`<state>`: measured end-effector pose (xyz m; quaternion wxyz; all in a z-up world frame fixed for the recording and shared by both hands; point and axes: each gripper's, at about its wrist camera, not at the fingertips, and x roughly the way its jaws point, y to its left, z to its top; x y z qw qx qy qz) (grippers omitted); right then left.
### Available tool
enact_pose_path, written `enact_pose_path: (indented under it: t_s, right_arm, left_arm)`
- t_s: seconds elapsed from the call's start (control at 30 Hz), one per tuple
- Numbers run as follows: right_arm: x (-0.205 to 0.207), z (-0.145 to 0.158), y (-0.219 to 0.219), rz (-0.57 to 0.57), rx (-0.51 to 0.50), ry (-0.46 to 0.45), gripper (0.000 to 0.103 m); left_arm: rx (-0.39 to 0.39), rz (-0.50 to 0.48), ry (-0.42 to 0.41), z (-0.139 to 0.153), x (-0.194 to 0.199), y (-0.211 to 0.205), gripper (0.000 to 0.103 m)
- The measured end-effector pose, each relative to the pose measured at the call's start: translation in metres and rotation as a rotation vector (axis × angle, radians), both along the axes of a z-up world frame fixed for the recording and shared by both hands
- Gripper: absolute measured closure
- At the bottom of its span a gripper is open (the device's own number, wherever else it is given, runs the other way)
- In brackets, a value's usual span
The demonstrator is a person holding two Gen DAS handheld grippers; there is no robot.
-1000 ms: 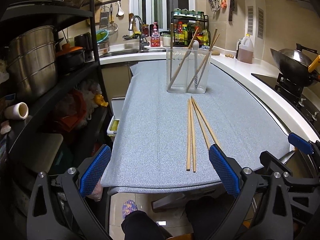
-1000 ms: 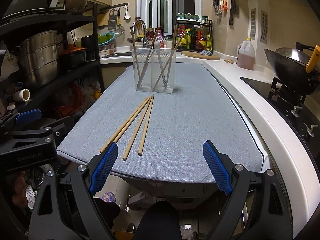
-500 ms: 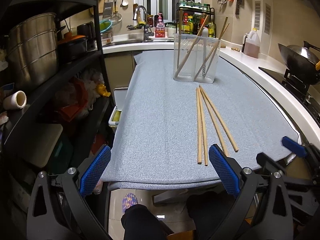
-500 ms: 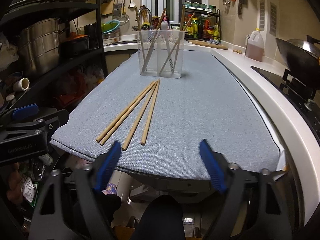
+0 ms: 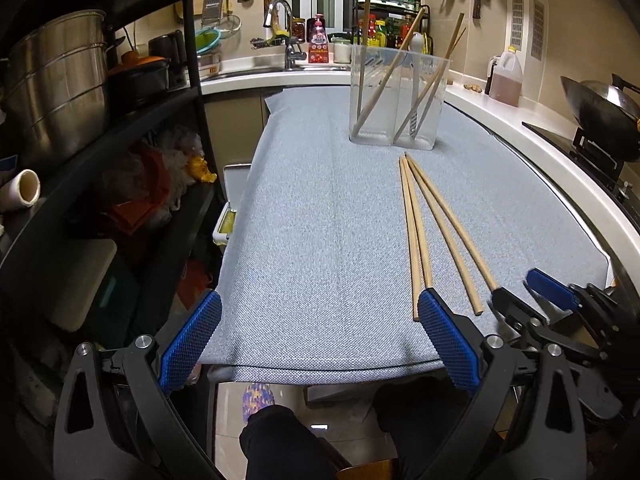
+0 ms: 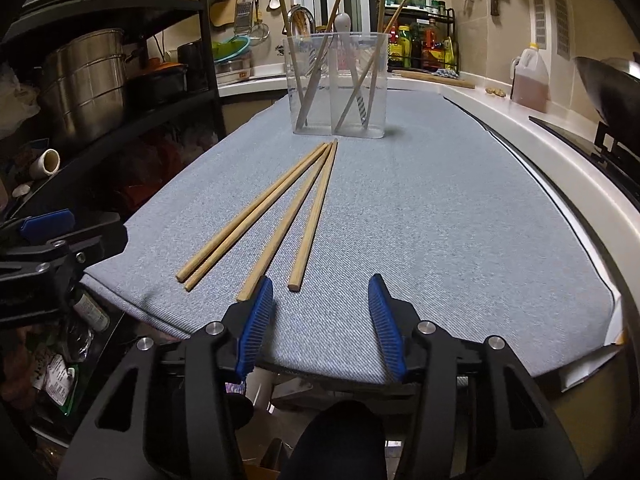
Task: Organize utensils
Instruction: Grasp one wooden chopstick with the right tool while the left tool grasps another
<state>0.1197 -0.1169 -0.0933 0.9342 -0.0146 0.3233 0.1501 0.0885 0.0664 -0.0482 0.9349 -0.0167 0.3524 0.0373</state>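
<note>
Several wooden chopsticks lie loose on the grey cloth, fanned out toward me; they also show in the left wrist view. A clear plastic utensil holder stands upright behind them with chopsticks and a white-handled utensil inside; the left wrist view shows the holder too. My right gripper is open and empty, just short of the near chopstick ends, its jaws partly narrowed. My left gripper is wide open and empty at the cloth's near edge, left of the chopsticks.
A black shelf rack with steel pots stands close on the left. A wok sits on the stove at the right. An oil jug, sink tap and spice rack line the back counter.
Both grippers have moved forward toward the chopsticks. The right gripper's jaws have narrowed and it has dropped lower, near the chopstick ends. The left gripper stays wide open.
</note>
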Motion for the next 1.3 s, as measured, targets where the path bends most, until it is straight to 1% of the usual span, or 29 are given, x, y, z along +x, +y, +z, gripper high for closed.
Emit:
enact_pose_path:
  t_s: [0.1, 0.17, 0.2, 0.23, 0.3, 0.4, 0.57, 0.67, 0.87, 1.03, 1.1, 1.13, 1.2, 1.27, 1.3]
  right_arm:
    - [0.004, -0.005, 0.005, 0.003, 0.001, -0.056, 0.042]
    - [0.007, -0.008, 0.008, 0.012, -0.011, -0.103, 0.042]
    - [0.008, -0.010, 0.007, 0.016, -0.005, -0.121, 0.048]
    - [0.009, -0.012, 0.007, 0.019, 0.006, -0.145, 0.069]
    - [0.010, -0.013, 0.006, 0.035, 0.011, -0.169, 0.094]
    - [0.010, -0.014, 0.003, 0.045, 0.022, -0.176, 0.097]
    - [0.013, -0.012, -0.016, -0.010, 0.035, -0.157, 0.097]
    - [0.012, -0.012, -0.023, -0.032, 0.018, -0.161, 0.097]
    - [0.012, -0.012, -0.029, -0.041, 0.026, -0.149, 0.097]
    - [0.011, -0.011, -0.031, -0.040, 0.024, -0.149, 0.097]
    - [0.010, -0.012, -0.031, -0.041, 0.022, -0.153, 0.097]
    - [0.010, -0.012, -0.031, -0.043, 0.020, -0.157, 0.097]
    - [0.009, -0.013, -0.030, -0.045, 0.016, -0.167, 0.097]
    - [0.006, -0.015, -0.029, -0.049, 0.017, -0.181, 0.097]
    - [0.006, -0.015, -0.029, -0.051, 0.020, -0.184, 0.097]
  left_arm:
    - [-0.002, -0.005, 0.007, -0.004, 0.005, 0.001, 0.008]
    - [-0.001, -0.013, 0.006, -0.007, 0.008, 0.002, 0.008]
    - [0.000, -0.017, 0.005, -0.007, 0.009, 0.001, 0.008]
    - [0.001, -0.022, 0.002, -0.008, 0.010, 0.001, 0.008]
    - [0.000, -0.030, 0.002, -0.010, 0.013, 0.000, 0.008]
    - [-0.010, -0.045, 0.002, -0.013, 0.016, -0.002, 0.008]
    - [-0.027, -0.069, -0.001, -0.017, 0.022, -0.009, 0.008]
    - [-0.039, -0.088, -0.004, -0.019, 0.025, -0.015, 0.008]
    - [-0.019, -0.114, -0.002, -0.028, 0.030, -0.031, 0.008]
    - [0.002, -0.090, 0.003, -0.036, 0.033, -0.031, 0.008]
    - [0.000, -0.084, -0.013, -0.037, 0.032, -0.030, 0.008]
    - [-0.002, -0.086, -0.024, -0.038, 0.031, -0.030, 0.010]
    - [-0.001, -0.096, -0.045, -0.038, 0.030, -0.033, 0.019]
    - [0.001, -0.127, -0.073, -0.038, 0.028, -0.037, 0.036]
    - [0.001, -0.137, -0.079, -0.037, 0.027, -0.038, 0.042]
